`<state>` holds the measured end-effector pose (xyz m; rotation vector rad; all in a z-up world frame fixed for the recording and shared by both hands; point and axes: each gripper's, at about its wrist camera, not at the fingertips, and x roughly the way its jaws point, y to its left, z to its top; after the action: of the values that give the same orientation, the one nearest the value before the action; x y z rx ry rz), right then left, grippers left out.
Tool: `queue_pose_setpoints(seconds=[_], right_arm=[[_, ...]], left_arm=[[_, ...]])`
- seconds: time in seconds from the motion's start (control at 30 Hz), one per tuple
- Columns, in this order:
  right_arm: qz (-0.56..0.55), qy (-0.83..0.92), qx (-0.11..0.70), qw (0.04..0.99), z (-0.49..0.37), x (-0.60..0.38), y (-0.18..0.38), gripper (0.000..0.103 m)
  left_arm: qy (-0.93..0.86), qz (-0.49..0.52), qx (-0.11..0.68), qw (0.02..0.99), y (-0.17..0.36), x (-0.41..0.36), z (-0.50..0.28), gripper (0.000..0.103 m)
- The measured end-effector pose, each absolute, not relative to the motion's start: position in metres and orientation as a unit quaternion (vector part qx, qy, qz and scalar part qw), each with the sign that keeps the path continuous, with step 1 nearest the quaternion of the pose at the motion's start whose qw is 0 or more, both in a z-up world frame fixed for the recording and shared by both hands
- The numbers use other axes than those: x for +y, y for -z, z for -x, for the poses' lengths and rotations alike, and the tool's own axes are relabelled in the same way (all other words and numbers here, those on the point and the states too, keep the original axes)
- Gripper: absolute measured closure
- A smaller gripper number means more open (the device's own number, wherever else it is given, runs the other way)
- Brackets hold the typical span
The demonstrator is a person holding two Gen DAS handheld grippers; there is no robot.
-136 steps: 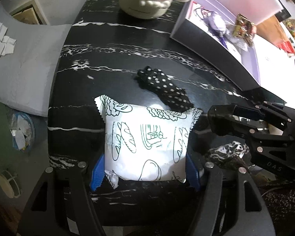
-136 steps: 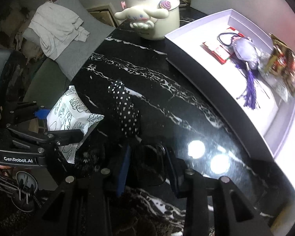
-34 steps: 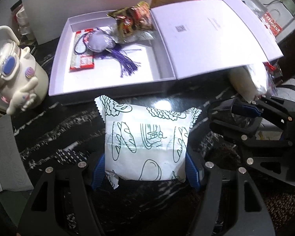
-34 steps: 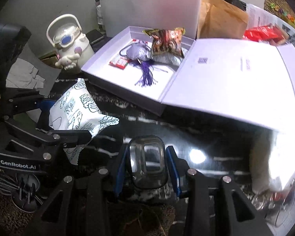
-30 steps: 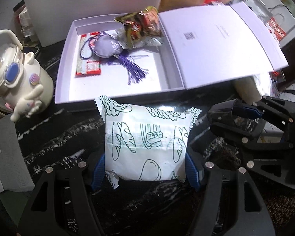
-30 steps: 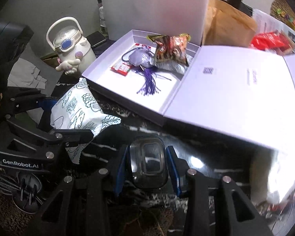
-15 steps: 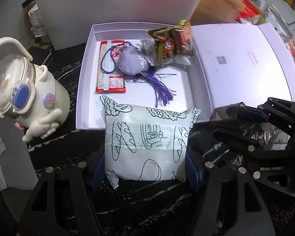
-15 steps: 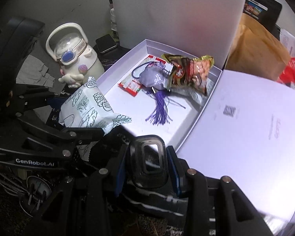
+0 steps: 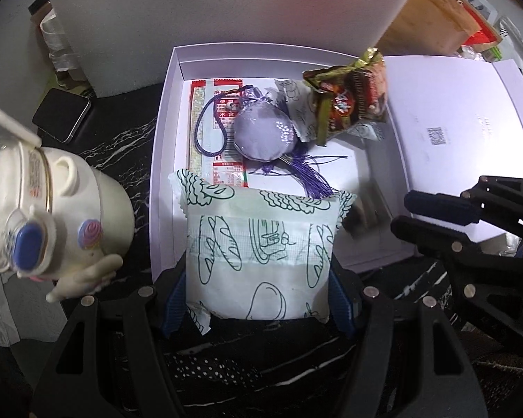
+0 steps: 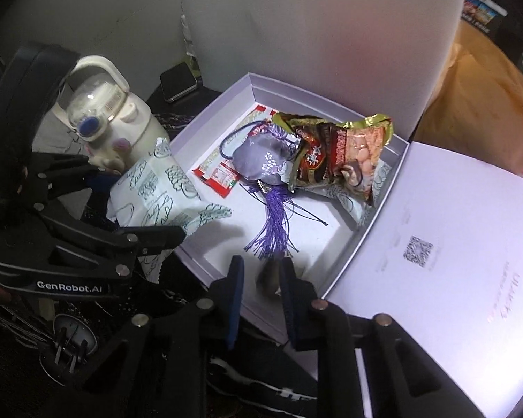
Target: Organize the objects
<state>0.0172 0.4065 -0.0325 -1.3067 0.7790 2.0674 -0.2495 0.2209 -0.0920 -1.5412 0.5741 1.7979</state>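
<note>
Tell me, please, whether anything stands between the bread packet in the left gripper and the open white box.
Nothing visible blocks it. The bread packet, clamped in the left gripper, already overhangs the white box's near edge. The floor beneath is bare; the purple tassel pouch and red sachet lie farther back.

The left black plastic two-finger gripper (image 9: 258, 299) has angular skeletal arms with triangular cut-outs, round silver screws at its joints, and ribbed blue pads lining its fingers (image 9: 173, 304). From the right camera, at nine o'clock, its side carries white "GenRobot.AI" lettering. The right black plastic two-finger gripper (image 10: 259, 289) matches: silver screws, dark blue finger pads (image 10: 234, 289).
</note>
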Motion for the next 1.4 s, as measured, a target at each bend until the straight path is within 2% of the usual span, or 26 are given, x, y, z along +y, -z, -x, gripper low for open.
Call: queue_pose_setpoints(seconds=[0.4, 1.4], right_arm=[[0.483, -0.762, 0.328, 0.28, -0.033, 0.405, 0.048, 0.085], [0.49, -0.749, 0.32, 0.31, -0.018, 0.435, 0.064, 0.084]], left_arm=[[-0.694, 0.594, 0.214, 0.346, 0.101, 0.226, 0.255, 0.038], [-0.707, 0.573, 0.224, 0.348, 0.113, 0.266, 0.28, 0.036]])
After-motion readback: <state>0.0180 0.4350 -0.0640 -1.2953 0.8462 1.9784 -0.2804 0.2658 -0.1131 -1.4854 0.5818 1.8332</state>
